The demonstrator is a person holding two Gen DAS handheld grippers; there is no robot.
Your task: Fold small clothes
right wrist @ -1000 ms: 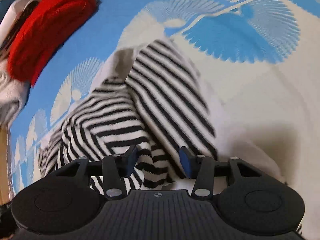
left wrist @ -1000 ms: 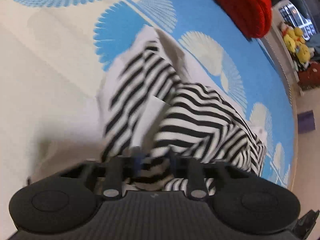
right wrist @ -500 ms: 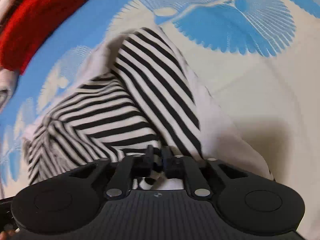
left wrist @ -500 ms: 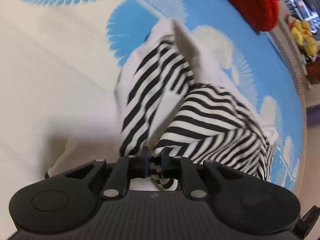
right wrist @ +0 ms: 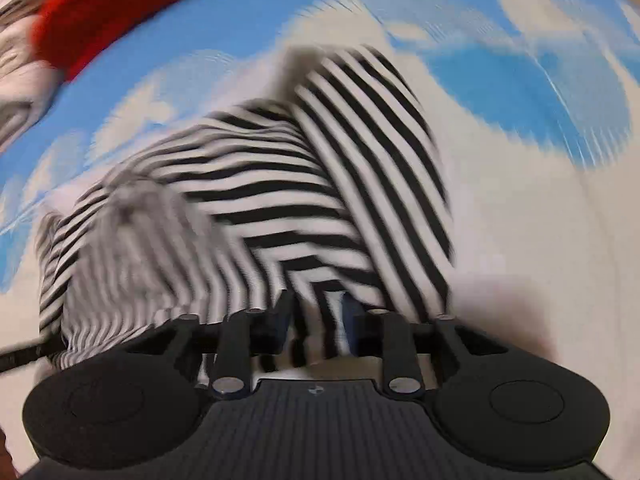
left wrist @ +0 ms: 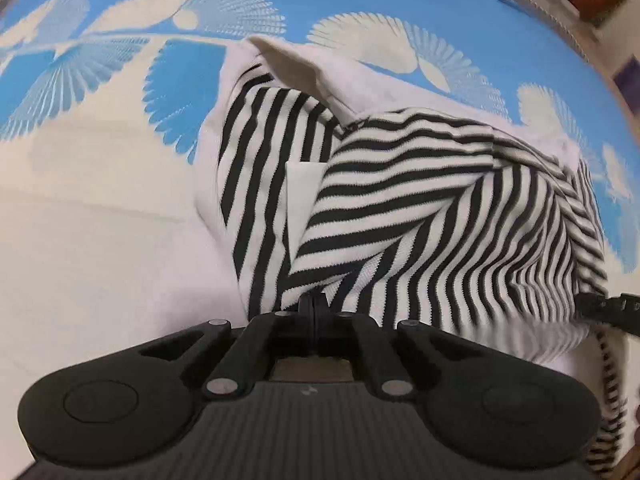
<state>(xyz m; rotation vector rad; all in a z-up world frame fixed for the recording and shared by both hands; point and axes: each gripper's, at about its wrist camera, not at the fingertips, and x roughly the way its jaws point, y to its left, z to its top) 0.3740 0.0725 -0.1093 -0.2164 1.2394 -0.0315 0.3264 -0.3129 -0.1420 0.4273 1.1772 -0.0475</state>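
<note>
Both tools share one build. The left claw has a matte black body with a ribbed centre panel bearing a small pale mark, flanked by two round housings with inset discs. Black link arms run forward, pinned with silver screw heads, to dark blue fingers. The right claw looks the same: ribbed black deck, small round emblem, silver pivots, blue pads, blurred.

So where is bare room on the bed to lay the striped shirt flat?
The cream cover left of the shirt is bare, out to the blue fans. In the right view, cream cover right of the shirt is bare too. It is crowded far off, by the red knit. Left tongs grip the hem.
</note>
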